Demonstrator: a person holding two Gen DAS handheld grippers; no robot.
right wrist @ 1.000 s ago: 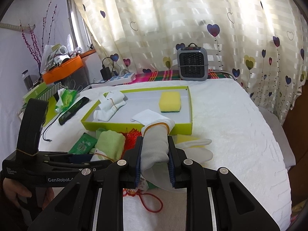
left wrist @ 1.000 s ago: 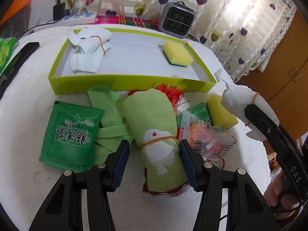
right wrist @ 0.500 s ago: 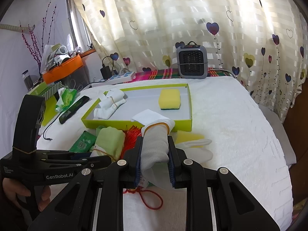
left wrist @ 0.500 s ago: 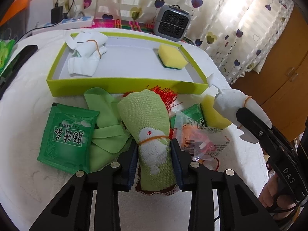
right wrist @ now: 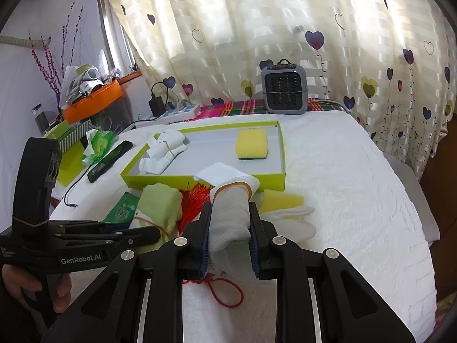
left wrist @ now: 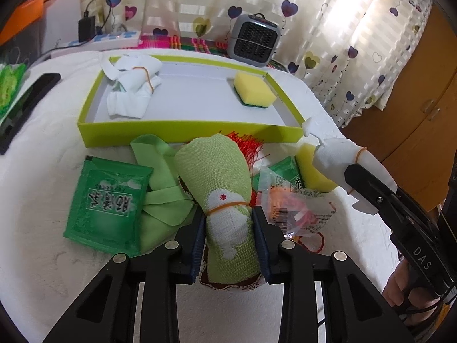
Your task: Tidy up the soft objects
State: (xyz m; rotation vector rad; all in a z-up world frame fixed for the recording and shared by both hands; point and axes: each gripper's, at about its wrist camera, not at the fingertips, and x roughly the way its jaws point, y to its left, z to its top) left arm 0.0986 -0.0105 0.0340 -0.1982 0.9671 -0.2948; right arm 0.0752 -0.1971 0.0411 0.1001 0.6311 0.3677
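The left gripper (left wrist: pixel 228 228) has just closed onto the green rolled towel (left wrist: pixel 220 177), lying before the lime tray's (left wrist: pixel 182 134) near wall on the white bedcover. The right gripper (right wrist: pixel 230 228) stays clenched on a banded white glove (right wrist: pixel 231 211). Both look ready for lifting into the tray.

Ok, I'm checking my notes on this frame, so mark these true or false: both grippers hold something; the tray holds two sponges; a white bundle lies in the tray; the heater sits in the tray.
Both grippers hold something: true. The left gripper is shut on the green towel roll, the right gripper on a glove bundle.
The tray holds two sponges: false. One sponge; another lies outside.
A white bundle lies in the tray: true.
The heater sits in the tray: false, behind it.
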